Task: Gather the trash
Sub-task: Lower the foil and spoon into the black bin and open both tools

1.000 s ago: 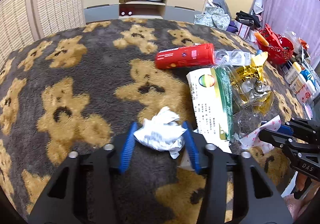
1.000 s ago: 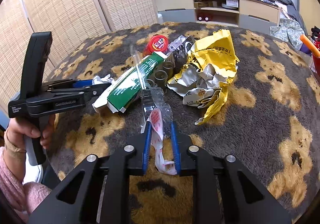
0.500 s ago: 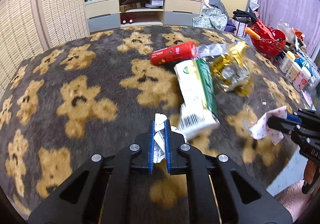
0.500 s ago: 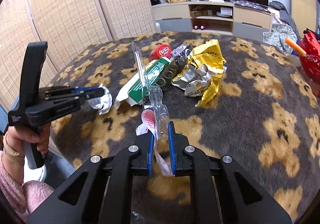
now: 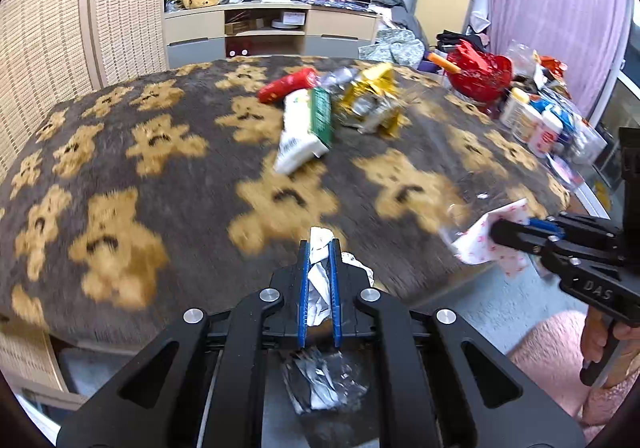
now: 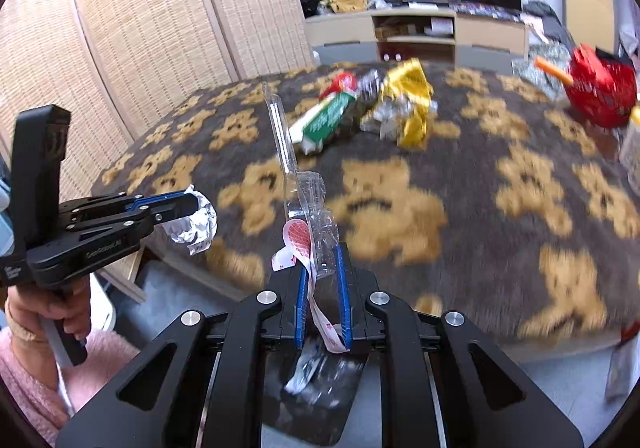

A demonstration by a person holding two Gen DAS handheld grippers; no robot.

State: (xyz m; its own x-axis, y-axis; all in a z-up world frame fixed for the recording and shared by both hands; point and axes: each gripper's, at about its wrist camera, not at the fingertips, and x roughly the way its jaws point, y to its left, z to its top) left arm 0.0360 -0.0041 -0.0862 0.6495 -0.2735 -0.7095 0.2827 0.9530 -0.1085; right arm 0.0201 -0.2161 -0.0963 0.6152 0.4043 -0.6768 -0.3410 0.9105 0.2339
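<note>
My left gripper [image 5: 319,248] is shut on a crumpled white paper wad [image 5: 320,280], held off the near edge of the bear-patterned blanket [image 5: 160,151]. In the right wrist view that gripper [image 6: 196,203] shows at the left with the wad [image 6: 196,226]. My right gripper [image 6: 323,260] is shut on a clear plastic blister pack with a red-and-white label [image 6: 298,236]; it appears in the left wrist view [image 5: 496,234] at the right. On the blanket lie a green-and-white carton [image 5: 308,127], a red tube [image 5: 286,85] and gold foil wrappers [image 5: 372,99].
Below both grippers stands a dark bin lined with plastic and holding scraps [image 5: 320,384] on the grey floor. A red basket [image 5: 480,73] and several bottles [image 5: 536,123] stand at the right. A TV cabinet [image 5: 272,27] and woven screens [image 6: 120,27] are behind.
The left jaws closed on the paper wad and lifted it. Both grippers pulled back from the trash pile toward the blanket's near edge, now over the floor and bin.
</note>
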